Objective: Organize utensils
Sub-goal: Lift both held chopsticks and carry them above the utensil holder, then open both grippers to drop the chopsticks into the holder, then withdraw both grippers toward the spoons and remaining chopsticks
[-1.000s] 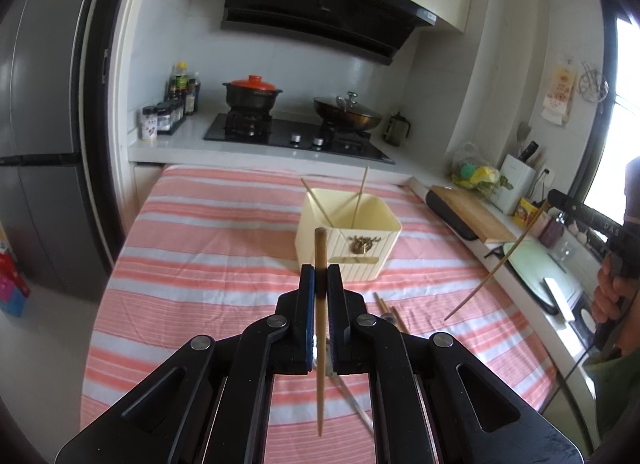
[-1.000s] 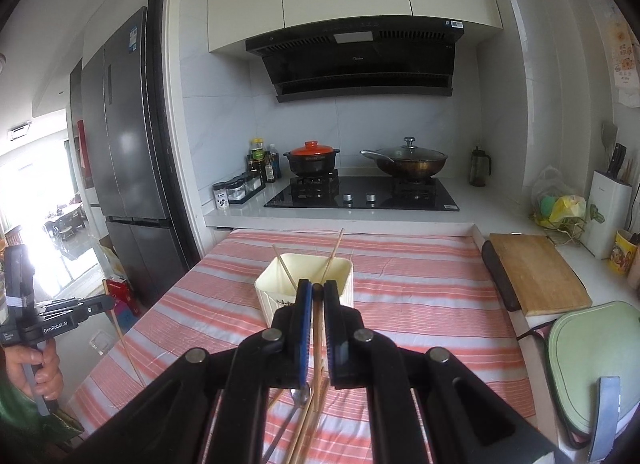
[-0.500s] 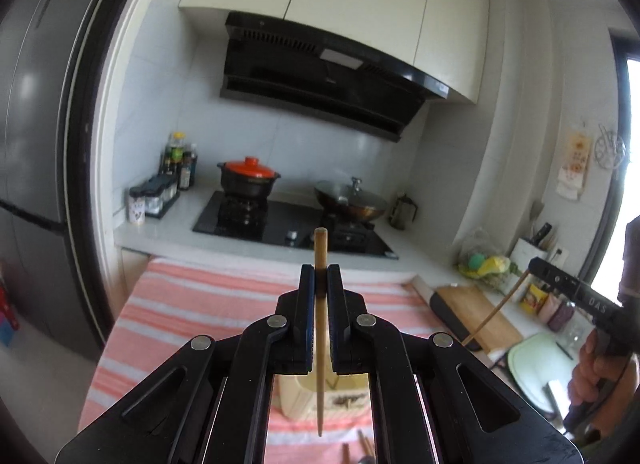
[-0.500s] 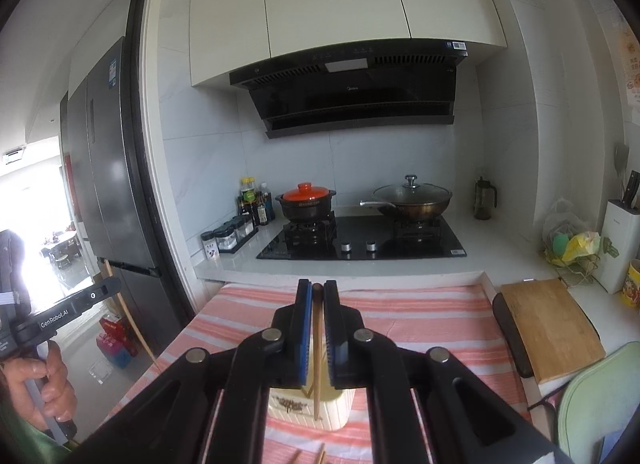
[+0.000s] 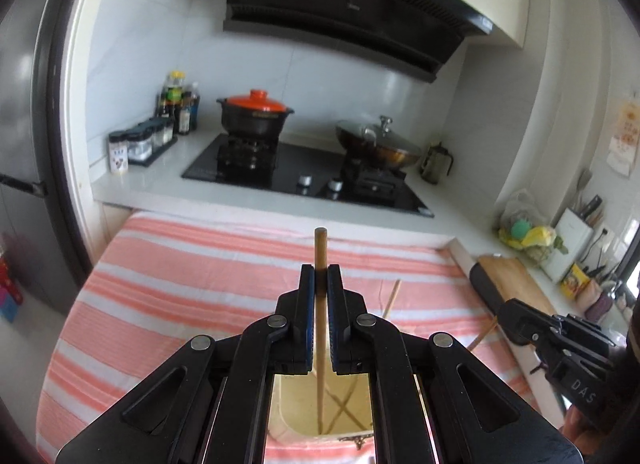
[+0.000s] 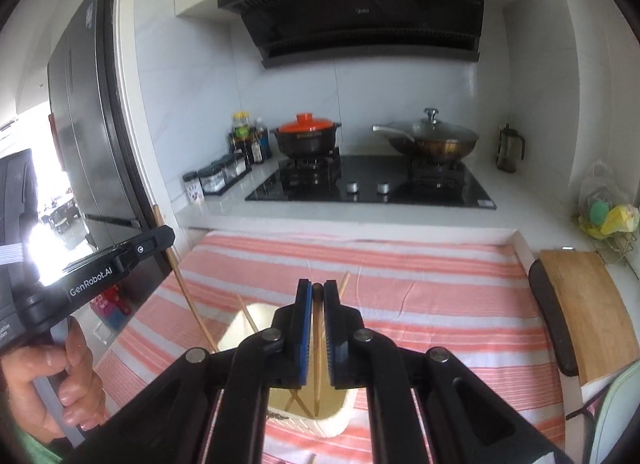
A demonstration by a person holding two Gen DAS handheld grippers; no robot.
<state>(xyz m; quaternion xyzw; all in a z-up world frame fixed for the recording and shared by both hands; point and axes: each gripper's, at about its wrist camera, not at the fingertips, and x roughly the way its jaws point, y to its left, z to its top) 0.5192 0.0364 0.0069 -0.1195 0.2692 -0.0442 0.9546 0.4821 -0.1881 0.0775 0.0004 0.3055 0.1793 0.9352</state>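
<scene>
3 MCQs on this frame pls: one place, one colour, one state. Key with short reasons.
1. Where does the tip of the left gripper's chopstick point?
A. into the cream holder
B. at the wok
C. at the cutting board

2. What colour is the pot lid on the stove?
A. green
B. orange-red
C. white

3. How is the right gripper?
A. open, holding nothing
B. shut on a chopstick
C. shut on a spoon

Key:
1 A: the left gripper holds its chopstick upright, and the lower end hangs inside the holder.
2 B: the lid on the black pot is orange-red.
3 B: the right gripper has its blue pads pressed on a thin wooden chopstick.
</scene>
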